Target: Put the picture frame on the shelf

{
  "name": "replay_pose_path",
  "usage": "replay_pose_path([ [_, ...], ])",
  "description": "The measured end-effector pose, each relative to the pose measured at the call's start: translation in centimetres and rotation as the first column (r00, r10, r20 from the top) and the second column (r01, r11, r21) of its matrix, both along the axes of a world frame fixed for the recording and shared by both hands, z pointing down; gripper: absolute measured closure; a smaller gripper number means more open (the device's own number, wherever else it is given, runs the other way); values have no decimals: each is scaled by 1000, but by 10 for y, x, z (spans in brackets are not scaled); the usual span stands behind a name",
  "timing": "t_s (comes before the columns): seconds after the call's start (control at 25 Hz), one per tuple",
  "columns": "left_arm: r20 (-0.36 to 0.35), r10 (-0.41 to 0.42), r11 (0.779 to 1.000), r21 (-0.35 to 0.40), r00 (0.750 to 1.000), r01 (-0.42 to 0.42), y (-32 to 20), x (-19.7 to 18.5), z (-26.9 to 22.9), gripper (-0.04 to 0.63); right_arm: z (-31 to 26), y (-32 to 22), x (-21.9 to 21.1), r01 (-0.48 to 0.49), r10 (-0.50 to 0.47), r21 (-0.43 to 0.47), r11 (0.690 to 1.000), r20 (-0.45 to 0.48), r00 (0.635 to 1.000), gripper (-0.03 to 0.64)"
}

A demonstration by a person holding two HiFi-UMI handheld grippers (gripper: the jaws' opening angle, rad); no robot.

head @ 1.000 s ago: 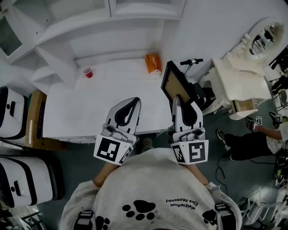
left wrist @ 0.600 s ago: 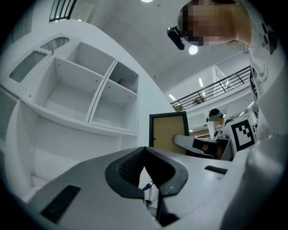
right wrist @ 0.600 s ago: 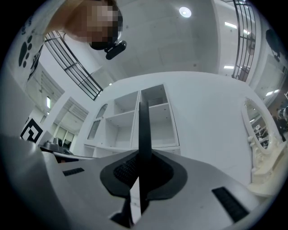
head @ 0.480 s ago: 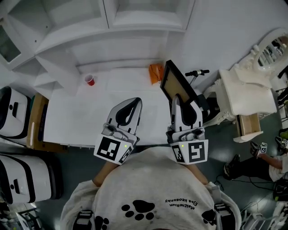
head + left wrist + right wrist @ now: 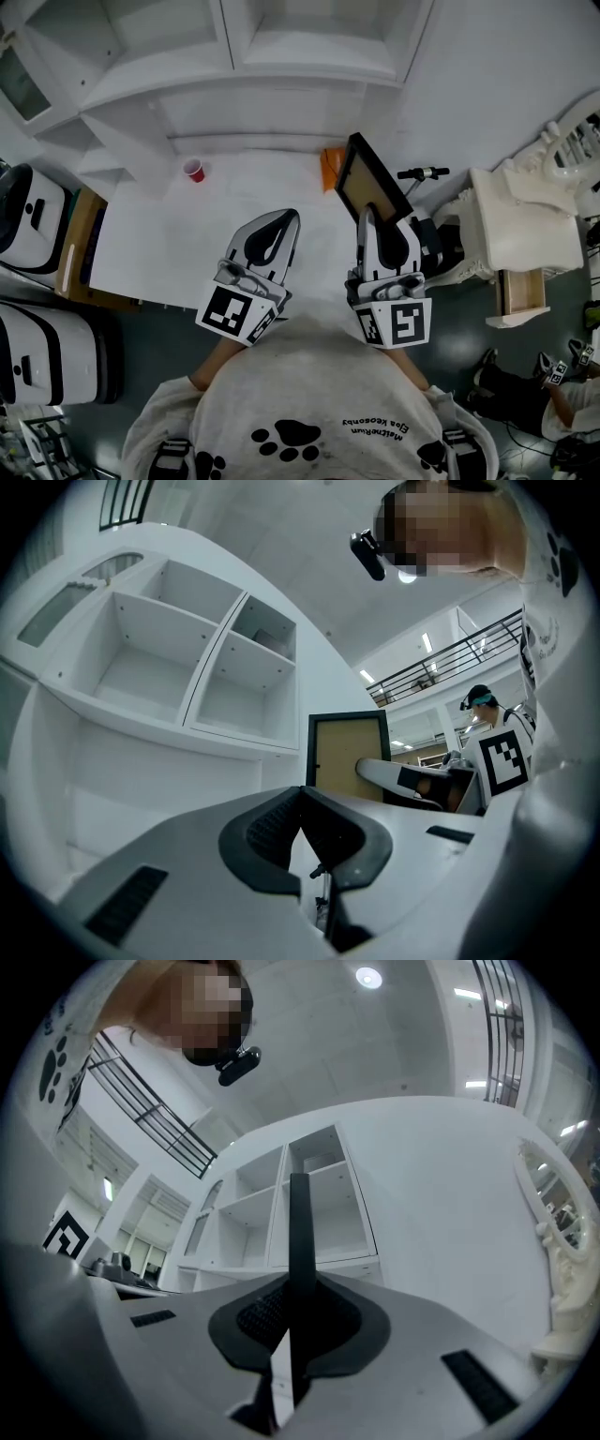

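The picture frame [image 5: 370,183], black-edged with a tan back, stands upright over the table's right end, and my right gripper [image 5: 367,217] is shut on its lower edge. The right gripper view has the frame [image 5: 300,1232] edge-on between the pads of that gripper [image 5: 298,1283]. My left gripper [image 5: 284,219] hovers over the white table [image 5: 169,244], shut with nothing in it. In the left gripper view its jaws [image 5: 300,794] meet, and the frame [image 5: 349,752] shows beyond them. The white shelf unit [image 5: 309,47] with open compartments rises behind the table; it also shows as the shelf [image 5: 187,667] and shelf [image 5: 309,1204].
A red cup [image 5: 194,170] stands at the table's back left and an orange item [image 5: 330,169] at the back beside the frame. White ornate furniture [image 5: 525,225] stands right of the table, white-and-black cases [image 5: 28,216] left of it. A seated person [image 5: 534,403] is at lower right.
The table, cup and shelf have slid lower in the head view, with more of the shelf showing. Both grippers keep their places; the frame stays in the right gripper.
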State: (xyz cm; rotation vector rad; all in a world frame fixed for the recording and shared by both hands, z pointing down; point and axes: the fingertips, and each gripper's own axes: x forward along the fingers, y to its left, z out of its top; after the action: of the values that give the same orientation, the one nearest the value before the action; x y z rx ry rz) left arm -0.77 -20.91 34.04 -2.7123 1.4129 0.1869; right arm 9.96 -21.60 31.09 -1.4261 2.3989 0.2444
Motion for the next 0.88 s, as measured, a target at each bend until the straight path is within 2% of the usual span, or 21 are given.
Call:
replay_pose_path([
  [0.12,1,-8,1000,-6,1000,8,-6,-2,-2,575,-2,-7,-2,28,-28,-16,999,22,999,557],
  [0.36,11,0,1000,-3,1000,0,-19,-5,-6,575,-9,-20,-3,23,-23,-3,1000,32,999,557],
  [0.88,-2,88,995,46,996,-88,-56,-11,-37,575,-40,-48,-7,-60,61,24,998,-34,998,557],
])
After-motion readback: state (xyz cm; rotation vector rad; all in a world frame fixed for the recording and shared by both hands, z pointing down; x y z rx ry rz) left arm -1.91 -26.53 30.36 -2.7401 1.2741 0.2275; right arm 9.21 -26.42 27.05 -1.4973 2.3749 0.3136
